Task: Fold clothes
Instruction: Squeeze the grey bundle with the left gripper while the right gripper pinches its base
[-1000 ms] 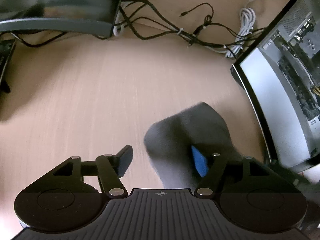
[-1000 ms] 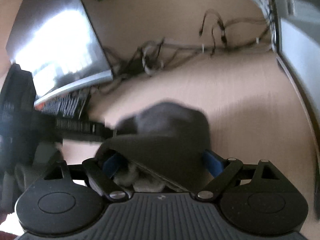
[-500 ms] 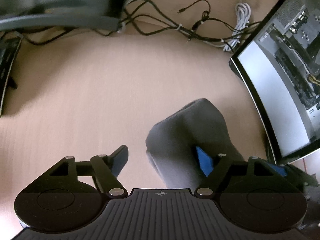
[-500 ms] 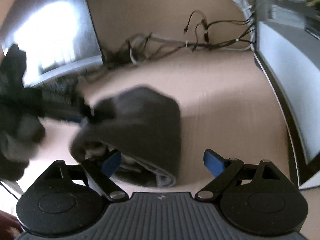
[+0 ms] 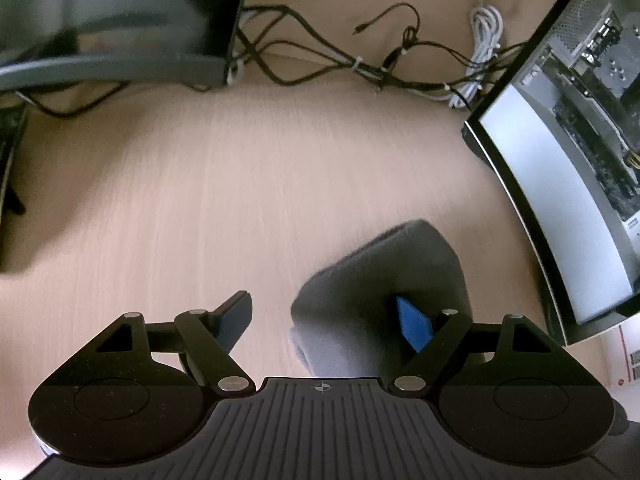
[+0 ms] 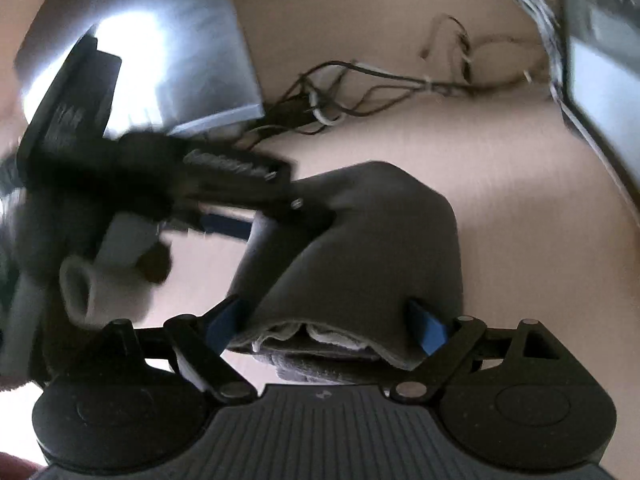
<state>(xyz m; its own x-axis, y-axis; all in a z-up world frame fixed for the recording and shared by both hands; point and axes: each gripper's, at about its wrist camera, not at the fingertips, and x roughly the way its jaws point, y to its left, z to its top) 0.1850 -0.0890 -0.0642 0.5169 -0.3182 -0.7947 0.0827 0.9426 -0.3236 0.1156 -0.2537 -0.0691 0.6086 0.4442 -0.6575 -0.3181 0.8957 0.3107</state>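
Note:
A dark grey folded cloth lies on the light wooden desk. In the left wrist view my left gripper is open; its right blue pad touches the cloth and its left finger stands clear over bare desk. In the right wrist view my right gripper is open with the cloth between its two blue pads; the cloth's layered light edges face the camera. The left gripper shows there too, blurred, reaching into the cloth from the left.
A monitor stands at the back left. An open computer case stands on the right. Tangled black and white cables lie along the back of the desk. A keyboard edge shows at far left.
My right gripper has moved back over the cloth, so the cloth sits between its pads again. The left gripper now shows closer in the right wrist view. The left view has barely changed.

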